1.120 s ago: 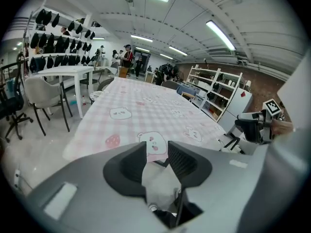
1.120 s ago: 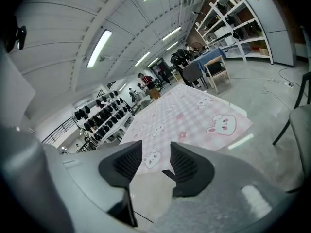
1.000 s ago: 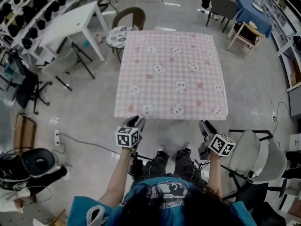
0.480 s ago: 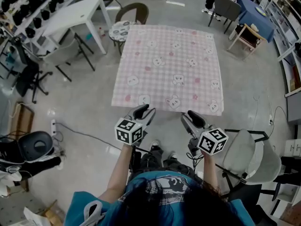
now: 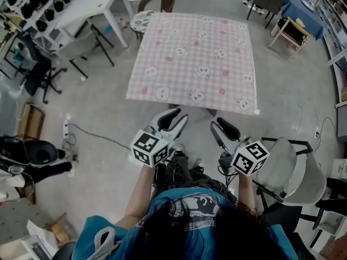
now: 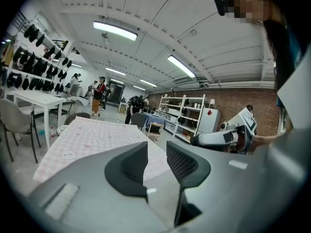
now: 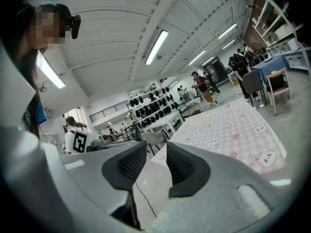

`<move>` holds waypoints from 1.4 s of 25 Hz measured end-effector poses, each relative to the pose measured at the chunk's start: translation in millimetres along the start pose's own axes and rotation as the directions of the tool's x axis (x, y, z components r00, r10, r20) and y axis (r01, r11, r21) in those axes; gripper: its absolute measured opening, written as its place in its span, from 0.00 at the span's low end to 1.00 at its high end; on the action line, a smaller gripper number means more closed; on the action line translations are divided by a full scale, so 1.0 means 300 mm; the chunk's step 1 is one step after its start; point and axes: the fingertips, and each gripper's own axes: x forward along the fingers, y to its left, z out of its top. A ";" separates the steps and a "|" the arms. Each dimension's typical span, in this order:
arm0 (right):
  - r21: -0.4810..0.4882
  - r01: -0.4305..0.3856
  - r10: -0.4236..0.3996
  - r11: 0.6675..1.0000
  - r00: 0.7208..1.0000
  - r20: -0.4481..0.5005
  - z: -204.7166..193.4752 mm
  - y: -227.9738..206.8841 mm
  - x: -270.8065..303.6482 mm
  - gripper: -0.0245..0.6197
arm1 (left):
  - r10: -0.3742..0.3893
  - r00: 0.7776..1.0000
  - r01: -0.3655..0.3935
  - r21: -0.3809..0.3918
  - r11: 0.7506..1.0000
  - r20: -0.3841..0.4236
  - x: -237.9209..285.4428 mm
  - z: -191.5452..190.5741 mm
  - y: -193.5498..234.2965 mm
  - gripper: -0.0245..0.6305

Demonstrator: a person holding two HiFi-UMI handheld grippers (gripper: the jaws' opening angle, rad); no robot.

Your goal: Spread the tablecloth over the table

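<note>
The pink checked tablecloth [image 5: 195, 58] with bear prints lies flat over the table ahead of me, its edges hanging down on all sides. Both grippers are held up in front of the person's body, short of the cloth's near edge and apart from it. My left gripper [image 5: 176, 118] and my right gripper [image 5: 217, 126] each show a narrow gap with nothing between the pads; both sets of jaws have just been closing. The left gripper view shows its jaws [image 6: 156, 147] empty, with the cloth [image 6: 92, 137] beyond. The right gripper view shows the same [image 7: 156, 149], cloth [image 7: 228, 130] to the right.
A white table [image 5: 87, 15] and a brown chair [image 5: 149, 10] stand at the far left of the cloth. A pale chair [image 5: 293, 172] is close on my right. A black office chair [image 5: 40, 72] and a floor cable [image 5: 92, 134] lie to the left.
Both grippers have risen toward the camera and come nearer each other, away from the cloth's near edge. Their jaws have narrowed. The cloth has stayed flat on the table.
</note>
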 end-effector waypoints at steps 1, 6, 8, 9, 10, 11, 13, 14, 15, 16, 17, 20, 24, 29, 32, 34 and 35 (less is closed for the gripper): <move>0.000 -0.008 0.008 1.000 1.000 0.005 -0.002 0.006 -0.021 0.22 | -0.001 1.000 0.001 0.004 1.000 0.013 -0.001 0.004 -0.033 0.23; -0.016 -0.061 0.061 0.998 0.998 0.015 -0.030 0.048 -0.096 0.17 | -0.012 0.999 0.011 0.026 1.000 0.038 -0.006 -0.010 -0.172 0.18; -0.024 -0.078 0.078 0.997 0.997 0.019 -0.033 0.066 -0.118 0.14 | -0.014 0.999 0.013 0.032 0.999 0.040 -0.013 -0.015 -0.215 0.16; -0.029 -0.086 0.086 0.996 0.996 0.022 -0.032 0.074 -0.128 0.12 | -0.014 0.999 0.013 0.034 0.999 0.040 -0.017 -0.017 -0.232 0.14; -0.033 -0.093 0.094 0.995 0.995 0.025 -0.030 0.083 -0.137 0.11 | -0.014 0.999 0.013 0.035 0.999 0.040 -0.021 -0.019 -0.247 0.12; -0.038 -0.100 0.101 0.994 0.995 0.028 -0.027 0.092 -0.144 0.10 | -0.014 0.999 0.012 0.037 0.999 0.039 -0.026 -0.022 -0.258 0.10; -0.049 -0.110 0.112 0.993 0.993 0.035 -0.018 0.107 -0.156 0.07 | -0.009 0.999 0.008 0.045 0.999 0.038 -0.035 -0.025 -0.275 0.07; -0.054 -0.115 0.118 0.992 0.992 0.041 -0.014 0.111 -0.161 0.06 | -0.006 0.999 0.004 0.049 0.999 0.037 -0.040 -0.027 -0.281 0.06; -0.059 -0.120 0.123 0.991 0.991 0.047 -0.010 0.114 -0.167 0.05 | -0.004 0.999 0.002 0.051 0.999 0.034 -0.044 -0.029 -0.288 0.06; -0.064 -0.123 0.126 0.990 0.991 0.053 -0.006 0.117 -0.172 0.04 | -0.003 1.000 0.002 0.052 0.999 0.029 -0.047 -0.031 -0.295 0.06; -0.069 -0.124 0.128 0.990 0.990 0.058 -0.002 0.119 -0.177 0.03 | -0.005 1.000 0.003 0.053 0.999 0.026 -0.049 -0.033 -0.302 0.06; -0.085 -0.129 0.135 0.988 0.989 0.065 0.003 0.127 -0.188 0.03 | -0.014 1.000 0.013 0.059 0.998 0.025 -0.049 -0.032 -0.324 0.06; -0.092 -0.139 0.145 0.986 0.988 0.059 -0.011 0.144 -0.197 0.03 | -0.032 0.999 0.030 0.072 0.997 0.023 -0.048 -0.028 -0.356 0.06; -0.108 -0.151 0.158 0.983 0.986 0.058 -0.023 0.158 -0.203 0.03 | -0.049 0.999 0.048 0.086 0.995 0.016 -0.042 -0.029 -0.389 0.06; -0.120 -0.155 0.162 0.981 0.985 0.057 -0.025 0.166 -0.210 0.04 | -0.057 0.998 0.057 0.098 0.994 0.004 -0.041 -0.040 -0.407 0.06; -0.129 -0.154 0.162 0.980 0.985 0.052 -0.029 0.171 -0.216 0.04 | -0.061 0.998 0.061 0.100 0.993 0.000 -0.043 -0.046 -0.415 0.06; -0.133 -0.156 0.164 0.979 0.985 0.051 -0.033 0.173 -0.219 0.04 | -0.062 0.998 0.061 0.100 0.993 -0.002 -0.045 -0.048 -0.418 0.06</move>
